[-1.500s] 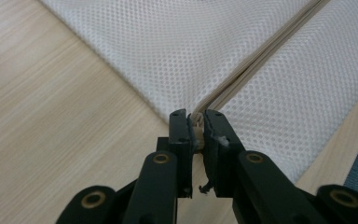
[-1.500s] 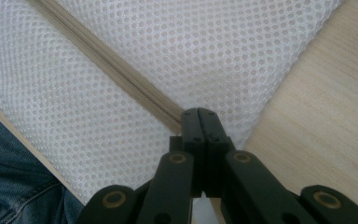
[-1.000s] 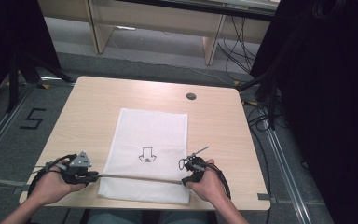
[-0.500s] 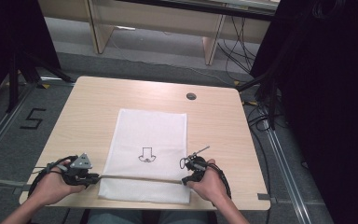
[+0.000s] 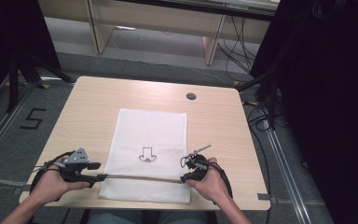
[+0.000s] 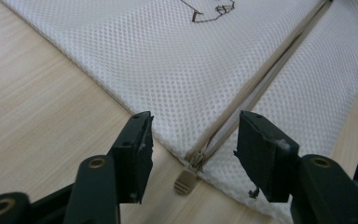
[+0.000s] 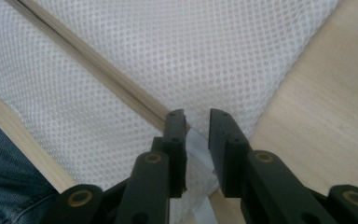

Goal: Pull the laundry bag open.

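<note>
We see the white mesh bag (image 5: 147, 156) lying flat on the bench (image 5: 93, 107), near its front edge. Our left tool (image 6: 193, 154) has just been opening and stands released, the zipper pull (image 6: 185, 179) lying untouched between its jaws. Our right tool (image 7: 198, 128) has just been opening too, its jaws narrowly parted over the bag's zipper (image 7: 98, 70) end.

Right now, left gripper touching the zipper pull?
Apart. The left gripper view shows the left gripper open, its jaws just opened, with the zipper pull lying free between them.

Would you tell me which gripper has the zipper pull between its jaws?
The left gripper: the beige zipper pull lies between its open jaws.
</note>
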`<action>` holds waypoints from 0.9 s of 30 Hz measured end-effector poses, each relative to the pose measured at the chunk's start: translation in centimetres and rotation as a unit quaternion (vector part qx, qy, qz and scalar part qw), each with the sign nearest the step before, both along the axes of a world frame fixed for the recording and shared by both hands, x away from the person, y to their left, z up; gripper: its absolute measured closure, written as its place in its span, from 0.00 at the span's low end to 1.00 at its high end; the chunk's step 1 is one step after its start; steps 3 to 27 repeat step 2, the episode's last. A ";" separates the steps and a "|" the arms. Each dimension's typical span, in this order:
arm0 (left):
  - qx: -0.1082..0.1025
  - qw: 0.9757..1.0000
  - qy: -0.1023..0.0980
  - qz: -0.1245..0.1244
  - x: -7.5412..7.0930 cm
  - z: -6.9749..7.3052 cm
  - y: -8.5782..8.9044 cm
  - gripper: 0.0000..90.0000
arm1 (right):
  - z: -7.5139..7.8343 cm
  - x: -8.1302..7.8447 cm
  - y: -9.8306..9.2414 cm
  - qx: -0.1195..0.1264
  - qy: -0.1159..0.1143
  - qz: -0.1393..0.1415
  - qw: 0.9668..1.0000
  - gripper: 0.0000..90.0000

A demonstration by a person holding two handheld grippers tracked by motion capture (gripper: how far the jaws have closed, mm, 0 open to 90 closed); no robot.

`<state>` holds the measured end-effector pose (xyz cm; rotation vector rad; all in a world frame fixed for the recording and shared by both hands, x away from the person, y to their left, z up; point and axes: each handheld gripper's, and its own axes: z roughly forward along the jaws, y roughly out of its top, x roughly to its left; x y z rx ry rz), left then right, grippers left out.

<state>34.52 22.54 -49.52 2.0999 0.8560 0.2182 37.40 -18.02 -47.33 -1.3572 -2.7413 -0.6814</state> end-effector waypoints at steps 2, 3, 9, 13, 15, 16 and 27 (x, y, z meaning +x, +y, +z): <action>-0.016 1.000 -0.008 0.008 0.2 0.1 0.0 0.48 | 0.3 -0.2 0.1 0.001 -0.009 -0.015 1.000 0.83; -0.016 1.000 -0.008 0.008 0.2 0.1 0.0 0.48 | 0.3 -0.2 0.1 0.001 -0.009 -0.015 1.000 0.83; -0.016 1.000 -0.008 0.008 0.2 0.1 0.0 0.48 | 0.3 -0.2 0.1 0.001 -0.009 -0.015 1.000 0.83; -0.016 1.000 -0.008 0.008 0.2 0.1 0.0 0.48 | 0.3 -0.2 0.1 0.001 -0.009 -0.015 1.000 0.83; -0.016 1.000 -0.008 0.008 0.2 0.1 0.0 0.48 | 0.3 -0.2 0.1 0.001 -0.009 -0.015 1.000 0.83; -0.016 1.000 -0.008 0.008 0.2 0.1 0.0 0.48 | 0.3 -0.2 0.1 0.001 -0.009 -0.015 1.000 0.83; -0.016 1.000 -0.008 0.008 0.2 0.1 0.0 0.48 | 0.3 -0.2 0.1 0.001 -0.009 -0.015 1.000 0.83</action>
